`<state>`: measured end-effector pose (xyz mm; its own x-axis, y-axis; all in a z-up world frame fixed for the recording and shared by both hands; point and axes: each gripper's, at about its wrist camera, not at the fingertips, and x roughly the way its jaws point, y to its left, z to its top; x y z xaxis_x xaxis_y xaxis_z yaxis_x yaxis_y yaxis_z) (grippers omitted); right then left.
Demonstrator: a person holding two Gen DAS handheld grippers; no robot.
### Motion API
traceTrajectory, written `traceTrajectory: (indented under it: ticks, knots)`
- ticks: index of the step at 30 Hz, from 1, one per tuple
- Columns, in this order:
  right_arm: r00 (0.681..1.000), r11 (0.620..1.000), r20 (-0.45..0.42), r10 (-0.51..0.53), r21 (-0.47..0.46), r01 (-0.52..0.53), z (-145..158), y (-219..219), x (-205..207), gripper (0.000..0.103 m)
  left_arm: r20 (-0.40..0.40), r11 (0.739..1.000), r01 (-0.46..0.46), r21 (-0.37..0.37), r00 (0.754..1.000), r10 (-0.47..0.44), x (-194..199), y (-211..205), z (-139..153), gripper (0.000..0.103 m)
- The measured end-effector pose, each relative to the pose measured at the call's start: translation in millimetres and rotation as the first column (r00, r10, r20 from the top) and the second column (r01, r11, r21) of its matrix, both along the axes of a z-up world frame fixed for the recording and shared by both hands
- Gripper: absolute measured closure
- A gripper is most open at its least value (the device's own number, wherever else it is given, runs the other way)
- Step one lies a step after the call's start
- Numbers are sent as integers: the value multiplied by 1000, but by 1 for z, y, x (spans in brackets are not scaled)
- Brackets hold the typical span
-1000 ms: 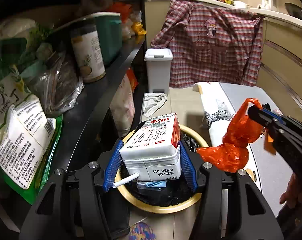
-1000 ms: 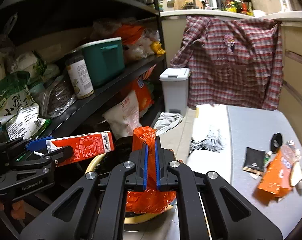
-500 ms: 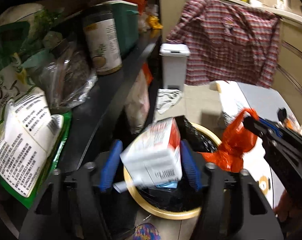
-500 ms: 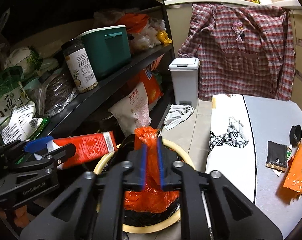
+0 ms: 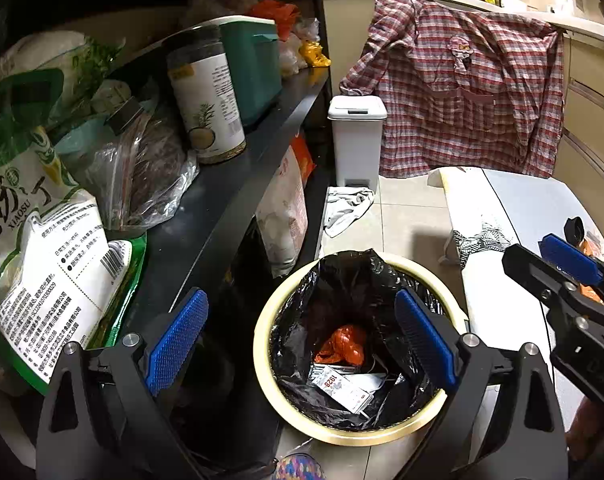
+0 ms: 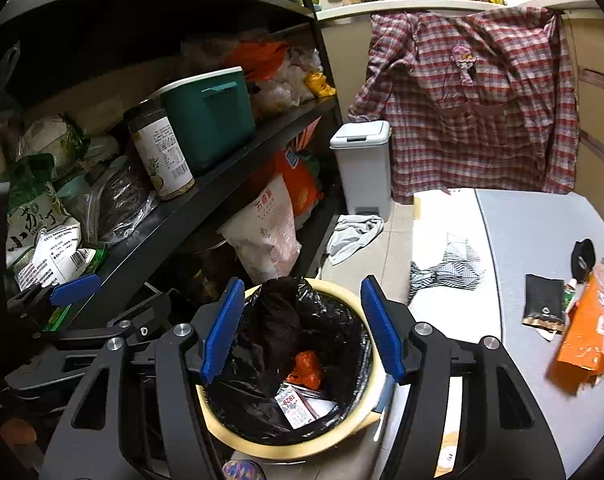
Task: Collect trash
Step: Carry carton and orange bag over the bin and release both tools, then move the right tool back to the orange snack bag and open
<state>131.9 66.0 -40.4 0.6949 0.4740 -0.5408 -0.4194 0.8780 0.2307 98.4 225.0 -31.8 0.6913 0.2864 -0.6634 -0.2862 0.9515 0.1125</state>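
A round cream bin with a black liner stands on the floor below both grippers; it also shows in the right wrist view. Inside lie an orange plastic bag and a red-and-white carton. My left gripper is open and empty above the bin. My right gripper is open and empty above it too. On the grey table at the right lie an orange wrapper and a black sachet.
A black shelf packed with food bags, a tin and a green box runs along the left. A small white pedal bin and a rag sit on the floor behind. A plaid shirt hangs over the counter.
Both grippers opened. The carton dropped from the left gripper and the orange bag from the right gripper into the bin.
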Motion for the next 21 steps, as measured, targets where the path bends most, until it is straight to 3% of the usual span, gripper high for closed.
traceTrajectory:
  ticks: [14, 21]
  knots:
    - [996, 997, 53, -68, -40, 70, 18, -47, -36, 39, 74, 997, 70, 16, 995, -71, -14, -38, 19, 11]
    - [986, 987, 93, -137, -69, 144, 30, -96, -56, 38, 152, 988, 156, -2, 976, -154, -20, -77, 29, 9]
